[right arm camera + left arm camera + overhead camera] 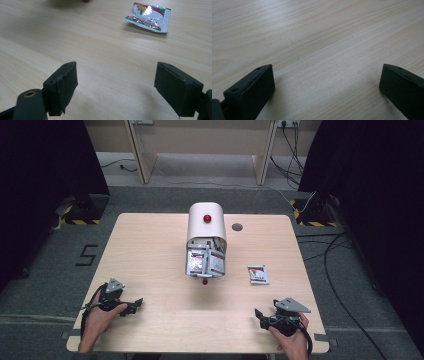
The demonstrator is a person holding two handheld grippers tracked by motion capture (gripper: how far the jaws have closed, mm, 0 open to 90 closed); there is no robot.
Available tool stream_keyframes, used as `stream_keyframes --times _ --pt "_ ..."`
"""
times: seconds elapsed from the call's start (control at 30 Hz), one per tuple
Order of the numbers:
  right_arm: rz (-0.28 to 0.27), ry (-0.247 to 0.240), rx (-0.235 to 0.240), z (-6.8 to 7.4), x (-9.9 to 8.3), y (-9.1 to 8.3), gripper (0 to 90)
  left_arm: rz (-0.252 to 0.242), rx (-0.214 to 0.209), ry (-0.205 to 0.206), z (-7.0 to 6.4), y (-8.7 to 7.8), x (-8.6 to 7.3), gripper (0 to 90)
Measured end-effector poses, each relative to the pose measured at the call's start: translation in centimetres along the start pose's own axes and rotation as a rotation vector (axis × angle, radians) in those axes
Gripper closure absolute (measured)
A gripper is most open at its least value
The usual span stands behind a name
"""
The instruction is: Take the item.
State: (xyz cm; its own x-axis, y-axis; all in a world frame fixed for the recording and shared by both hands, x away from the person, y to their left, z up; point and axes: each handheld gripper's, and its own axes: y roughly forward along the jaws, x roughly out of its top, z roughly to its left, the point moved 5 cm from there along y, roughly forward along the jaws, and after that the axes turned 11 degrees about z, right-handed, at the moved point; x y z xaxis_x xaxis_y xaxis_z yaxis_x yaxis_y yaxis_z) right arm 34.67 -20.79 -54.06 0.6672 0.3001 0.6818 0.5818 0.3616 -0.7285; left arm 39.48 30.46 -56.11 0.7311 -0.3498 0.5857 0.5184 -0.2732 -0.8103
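A small foil packet (148, 17) lay flat on the tabletop (150, 250), right of centre and well apart from both tongs. Nearest it, the right tongs (261, 316) rested at the near right edge, jaws spread wide and empty. The left tongs (134, 304) sat at the near left, equally wide open, holding nothing. At mid-table a white bin (206, 227) lay tipped on its side, spilling what looked like more packets (205, 261).
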Motion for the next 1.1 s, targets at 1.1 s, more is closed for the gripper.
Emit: stream_keyframes --times 1.1 --pt "0.043 -0.011 -0.046 0.5 -2.4 -0.2 19.3 0.0 0.0 0.0 0.0 0.0 0.0 0.0"
